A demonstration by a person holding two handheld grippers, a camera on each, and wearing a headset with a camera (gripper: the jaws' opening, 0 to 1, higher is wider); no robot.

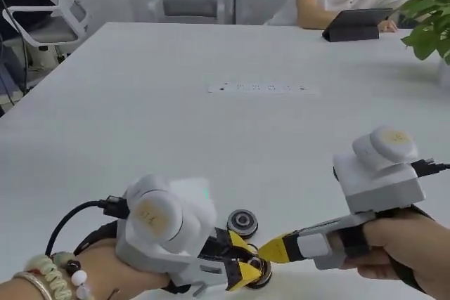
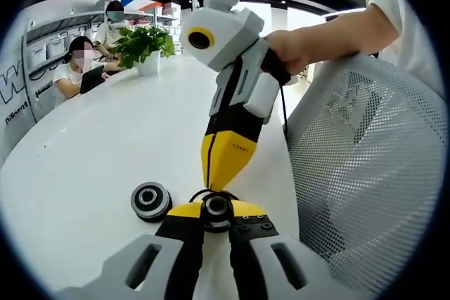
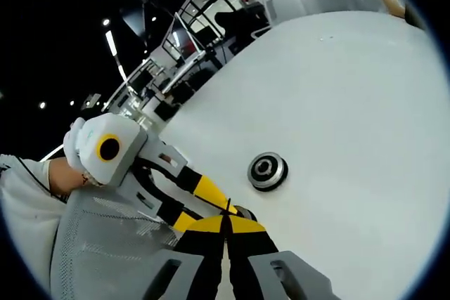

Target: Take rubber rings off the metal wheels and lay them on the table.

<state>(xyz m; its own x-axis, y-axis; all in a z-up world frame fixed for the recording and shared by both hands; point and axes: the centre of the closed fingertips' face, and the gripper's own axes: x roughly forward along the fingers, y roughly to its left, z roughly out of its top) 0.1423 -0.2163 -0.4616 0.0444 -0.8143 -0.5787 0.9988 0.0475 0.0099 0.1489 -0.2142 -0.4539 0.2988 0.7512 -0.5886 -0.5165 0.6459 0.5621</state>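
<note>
- Left gripper (image 1: 246, 265), nearest, clamps 1 metal wheel (image 2: 216, 209) between its yellow tips.
- Right gripper (image 1: 268, 251), jaws pressed together, touches that wheel's rim; whether it pinches the rubber ring I cannot tell.
- 2nd wheel (image 1: 242, 221) lies flat on the table (image 1: 211, 138), just beside the held wheel.

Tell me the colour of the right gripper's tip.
Yellow, on the right gripper; clearest in the left gripper view.
</note>
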